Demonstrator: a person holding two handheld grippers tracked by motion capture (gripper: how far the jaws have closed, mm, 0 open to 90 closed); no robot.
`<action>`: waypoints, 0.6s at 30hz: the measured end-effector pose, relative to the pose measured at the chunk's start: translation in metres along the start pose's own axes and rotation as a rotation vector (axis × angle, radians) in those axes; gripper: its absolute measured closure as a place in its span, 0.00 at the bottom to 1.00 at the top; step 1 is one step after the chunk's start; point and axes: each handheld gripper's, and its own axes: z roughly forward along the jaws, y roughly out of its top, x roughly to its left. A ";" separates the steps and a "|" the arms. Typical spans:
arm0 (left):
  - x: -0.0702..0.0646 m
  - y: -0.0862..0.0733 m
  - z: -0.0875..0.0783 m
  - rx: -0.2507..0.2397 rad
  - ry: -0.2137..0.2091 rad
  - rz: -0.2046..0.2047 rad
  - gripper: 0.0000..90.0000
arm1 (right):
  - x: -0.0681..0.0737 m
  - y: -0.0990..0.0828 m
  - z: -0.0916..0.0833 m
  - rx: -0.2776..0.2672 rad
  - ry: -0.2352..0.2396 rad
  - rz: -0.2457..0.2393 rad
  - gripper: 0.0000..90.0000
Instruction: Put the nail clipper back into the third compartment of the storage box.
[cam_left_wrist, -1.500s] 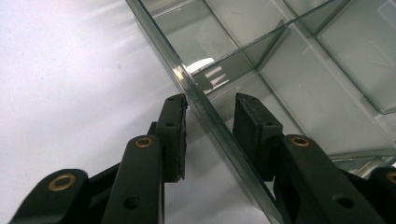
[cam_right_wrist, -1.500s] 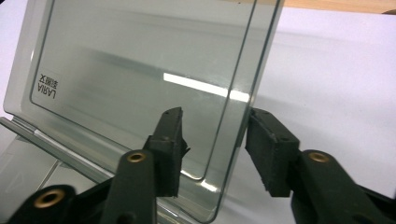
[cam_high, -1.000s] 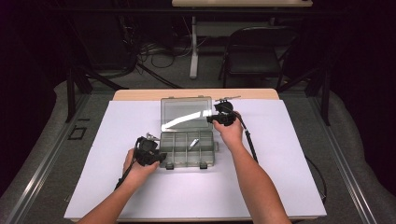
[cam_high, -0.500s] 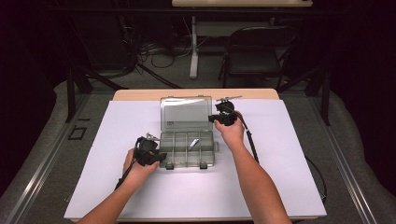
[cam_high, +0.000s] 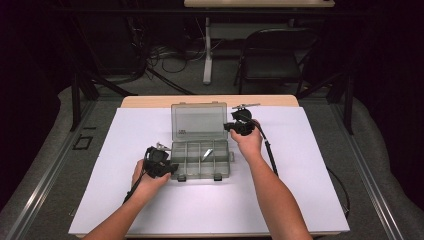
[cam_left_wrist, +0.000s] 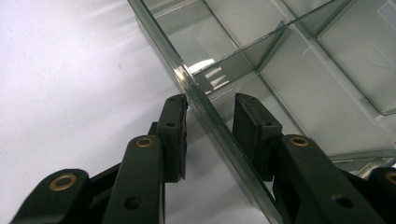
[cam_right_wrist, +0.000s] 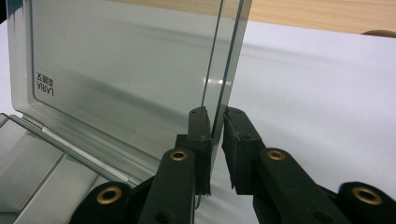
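A clear grey compartment box (cam_high: 200, 167) lies open on the white sheet, its lid (cam_high: 198, 121) standing up at the back. My left gripper (cam_high: 172, 168) is at the box's left front corner. In the left gripper view the left gripper (cam_left_wrist: 210, 98) straddles the box wall (cam_left_wrist: 205, 109), one pad against the rim and the other apart from it, inside the box. My right gripper (cam_high: 227, 126) is at the lid's right edge. In the right gripper view the right gripper (cam_right_wrist: 215, 112) has just been closing, and its pads pinch the lid (cam_right_wrist: 140, 70) edge between them.
A small shiny piece (cam_high: 207, 154) lies in a middle compartment. The right gripper's cable (cam_high: 270, 150) trails over the white sheet (cam_high: 310, 165). A wooden table edge (cam_high: 270, 101) runs along the back, with a chair (cam_high: 275, 60) and floor cables beyond.
The bright glare on the lid has gone, and the lid looks slightly tilted from before. Both hands have stayed where they were.
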 end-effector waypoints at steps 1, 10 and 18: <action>0.000 0.000 0.000 0.000 0.000 0.001 0.72 | 0.000 0.000 0.000 -0.002 0.000 -0.001 0.91; 0.000 0.000 0.000 -0.005 0.001 -0.002 0.72 | 0.002 -0.004 -0.004 -0.032 -0.009 -0.026 0.92; 0.000 -0.001 0.000 -0.007 0.002 -0.004 0.72 | 0.004 -0.007 -0.006 -0.057 -0.016 -0.049 0.93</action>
